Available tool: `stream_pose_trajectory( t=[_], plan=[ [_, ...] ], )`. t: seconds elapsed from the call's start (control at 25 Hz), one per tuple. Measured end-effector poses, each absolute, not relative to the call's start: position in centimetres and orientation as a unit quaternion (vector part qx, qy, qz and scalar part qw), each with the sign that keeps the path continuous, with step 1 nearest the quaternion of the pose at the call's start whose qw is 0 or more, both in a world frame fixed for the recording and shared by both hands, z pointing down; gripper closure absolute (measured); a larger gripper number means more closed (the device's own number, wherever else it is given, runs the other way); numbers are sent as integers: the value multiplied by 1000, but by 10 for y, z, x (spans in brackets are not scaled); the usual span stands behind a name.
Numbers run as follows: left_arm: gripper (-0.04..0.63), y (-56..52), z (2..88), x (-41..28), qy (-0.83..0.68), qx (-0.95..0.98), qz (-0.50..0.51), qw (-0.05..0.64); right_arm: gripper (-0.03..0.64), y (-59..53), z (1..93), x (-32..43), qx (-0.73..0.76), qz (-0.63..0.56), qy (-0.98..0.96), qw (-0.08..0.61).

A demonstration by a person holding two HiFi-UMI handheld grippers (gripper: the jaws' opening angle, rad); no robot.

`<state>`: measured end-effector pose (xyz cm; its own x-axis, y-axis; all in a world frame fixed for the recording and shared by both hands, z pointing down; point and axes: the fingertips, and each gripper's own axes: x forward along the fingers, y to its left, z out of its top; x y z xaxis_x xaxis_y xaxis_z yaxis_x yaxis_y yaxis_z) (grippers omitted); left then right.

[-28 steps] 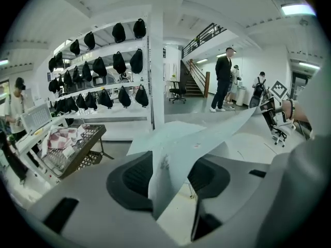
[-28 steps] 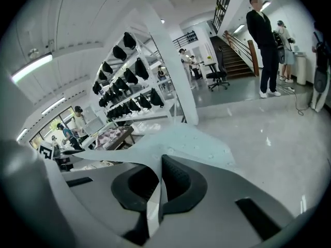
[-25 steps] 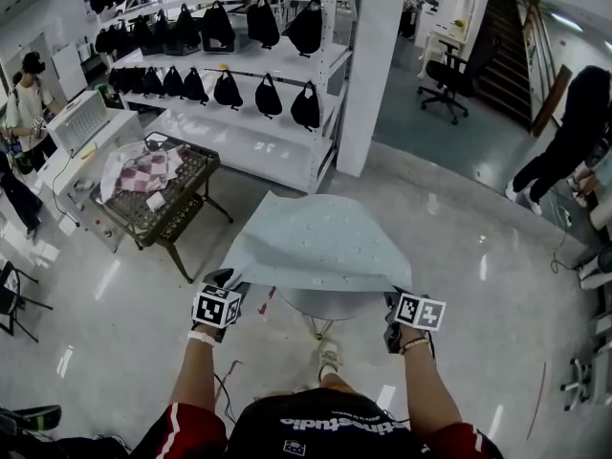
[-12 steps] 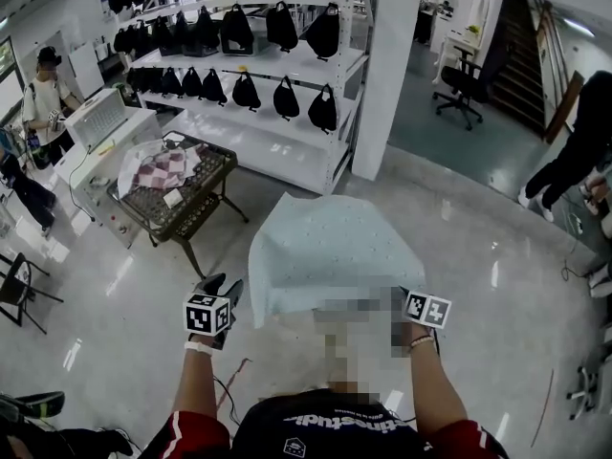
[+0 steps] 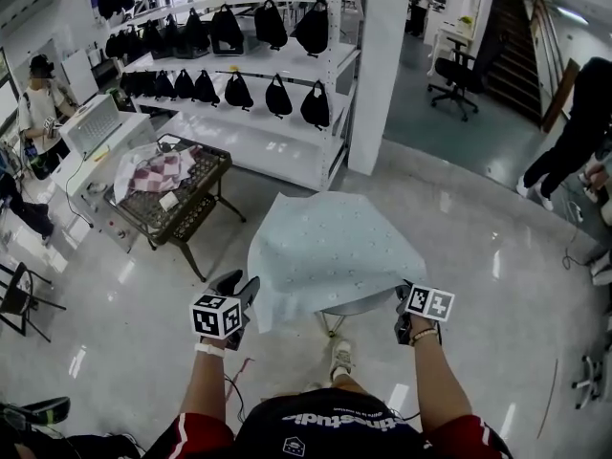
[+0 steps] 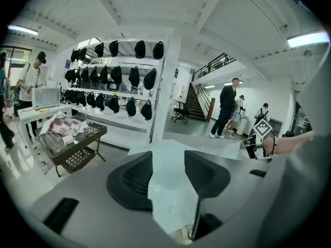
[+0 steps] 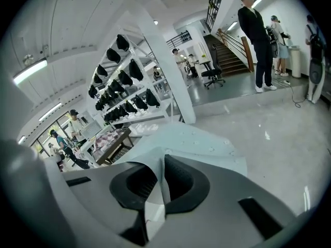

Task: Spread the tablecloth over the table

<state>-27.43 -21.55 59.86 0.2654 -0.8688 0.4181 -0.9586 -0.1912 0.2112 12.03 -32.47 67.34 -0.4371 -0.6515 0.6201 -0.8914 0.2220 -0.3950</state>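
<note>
Pale-blue tablecloth (image 5: 330, 251) | left tool (image 5: 244, 285) wide, forearm outstretched | right tool (image 5: 404, 295) just easing apart, cloth between

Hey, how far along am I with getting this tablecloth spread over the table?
Nearly done. The tablecloth already drapes over the small round table. The left gripper is open, pressing nothing. The right gripper has just been opening, with the tablecloth's near edge between its jaws. Left to do: let that edge fall, then perhaps tug the tablecloth nearer, since the table's near rim shows.
</note>
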Motion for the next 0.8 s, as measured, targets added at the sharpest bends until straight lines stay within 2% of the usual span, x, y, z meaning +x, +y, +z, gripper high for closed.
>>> stream_pose_trajectory(
  t=[0.36, 0.56, 0.8],
  plan=[
    [396, -240, 591, -234, -565, 789, 82, 226, 482, -294, 695, 145, 490, 302, -769, 277],
    [396, -245, 591, -221, -554, 797, 82, 228, 477, -265, 705, 167, 471, 305, -760, 329],
    [396, -253, 588, -203, -540, 808, 76, 224, 457, -235, 717, 185, 474, 310, -748, 347]
  ],
)
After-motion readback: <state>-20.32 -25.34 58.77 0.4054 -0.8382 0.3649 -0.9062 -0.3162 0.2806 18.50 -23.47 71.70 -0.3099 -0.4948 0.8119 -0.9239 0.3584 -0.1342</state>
